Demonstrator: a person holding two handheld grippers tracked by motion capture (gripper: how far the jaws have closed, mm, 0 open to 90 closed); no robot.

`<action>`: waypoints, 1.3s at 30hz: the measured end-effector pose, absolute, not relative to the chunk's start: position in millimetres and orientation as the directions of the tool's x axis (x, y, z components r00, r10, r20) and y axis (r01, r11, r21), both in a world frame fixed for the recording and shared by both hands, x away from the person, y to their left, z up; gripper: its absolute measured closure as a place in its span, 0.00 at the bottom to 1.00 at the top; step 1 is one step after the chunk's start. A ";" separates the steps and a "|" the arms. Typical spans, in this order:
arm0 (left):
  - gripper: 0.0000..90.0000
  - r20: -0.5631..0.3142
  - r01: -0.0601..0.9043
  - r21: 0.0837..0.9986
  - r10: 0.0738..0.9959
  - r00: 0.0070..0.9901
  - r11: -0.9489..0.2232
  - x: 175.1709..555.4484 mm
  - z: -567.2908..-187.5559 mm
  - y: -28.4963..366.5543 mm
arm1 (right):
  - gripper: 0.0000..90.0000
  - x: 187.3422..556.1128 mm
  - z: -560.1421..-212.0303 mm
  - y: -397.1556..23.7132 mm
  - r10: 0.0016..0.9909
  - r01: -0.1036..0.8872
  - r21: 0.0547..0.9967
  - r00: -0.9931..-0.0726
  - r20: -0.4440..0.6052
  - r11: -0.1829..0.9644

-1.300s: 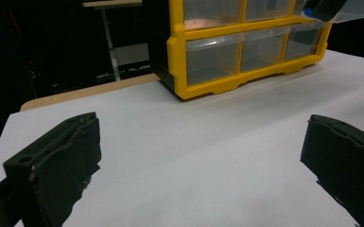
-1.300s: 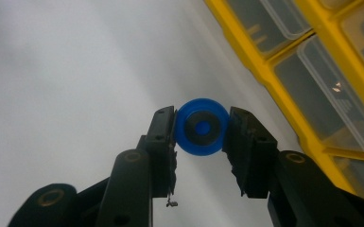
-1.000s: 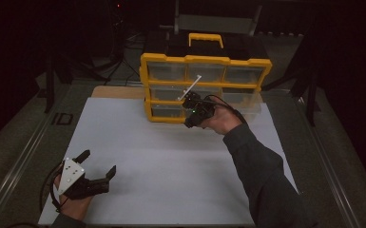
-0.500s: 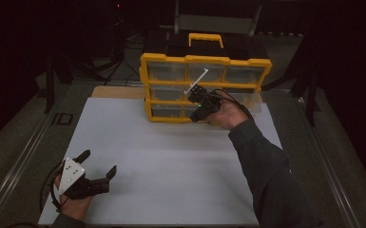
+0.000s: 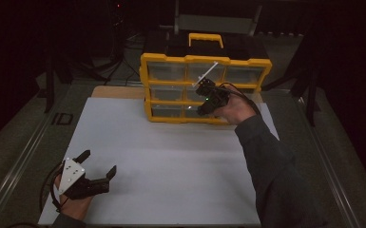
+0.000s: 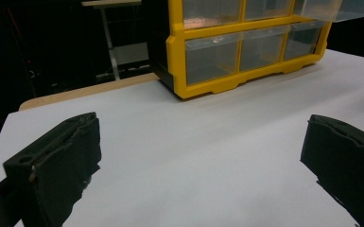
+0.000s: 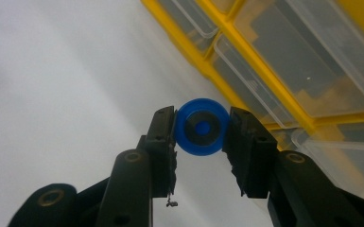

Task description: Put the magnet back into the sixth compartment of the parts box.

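A yellow organiser box [image 5: 204, 88] with clear plastic drawers and a yellow handle stands at the far side of the white mat. My right gripper [image 5: 204, 99] hovers in front of its middle drawers. In the right gripper view its jaws are shut on a round blue disc [image 7: 202, 126] with a dark centre, the drawers [image 7: 283, 71] tilted behind it. My left gripper [image 5: 97, 164] rests near the mat's front left corner, open with nothing between its wide-apart fingers [image 6: 56, 161]. The organiser [image 6: 246, 47] shows ahead of it in the left gripper view.
A white mat [image 5: 171, 166] covers the table, with a wooden board edge [image 5: 116, 91] at its back left. Metal rails [image 5: 24, 156] run along the table's sides. Dark stands and cables crowd the background behind the box.
My right gripper has moved up and slightly right along the organiser's front, still holding the blue disc. The left gripper has stayed in place.
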State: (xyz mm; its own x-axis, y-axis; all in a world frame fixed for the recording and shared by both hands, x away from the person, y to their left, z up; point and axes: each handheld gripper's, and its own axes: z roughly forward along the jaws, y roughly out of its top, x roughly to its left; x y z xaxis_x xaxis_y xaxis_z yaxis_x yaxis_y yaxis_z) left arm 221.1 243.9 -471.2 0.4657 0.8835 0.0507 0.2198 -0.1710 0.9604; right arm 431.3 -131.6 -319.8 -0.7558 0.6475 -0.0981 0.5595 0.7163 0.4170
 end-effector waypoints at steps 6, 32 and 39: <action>0.00 0.050 0.219 0.961 0.884 0.466 -0.170 221.0 -471.2 243.9 | 0.70 433.4 -310.0 -140.7 0.666 0.572 0.435 -0.740 -0.091 0.695; 0.00 0.052 0.218 0.961 0.884 0.465 -0.171 221.1 -471.2 243.8 | 0.70 447.8 -282.8 -176.0 0.748 0.638 0.466 -0.658 -0.084 0.613; 0.00 0.052 0.219 0.960 0.883 0.466 -0.172 221.3 -471.4 243.4 | 0.70 452.8 -281.4 -185.7 0.765 0.653 0.468 -0.639 -0.083 0.596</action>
State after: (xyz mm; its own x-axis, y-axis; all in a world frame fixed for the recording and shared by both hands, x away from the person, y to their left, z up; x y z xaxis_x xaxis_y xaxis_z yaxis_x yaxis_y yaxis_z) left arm 221.3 243.4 -471.4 0.4657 0.8834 0.0523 0.2190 -0.1723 0.9604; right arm 452.8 -185.7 -281.4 -0.6388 0.7648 -0.0833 0.6526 0.5960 0.4679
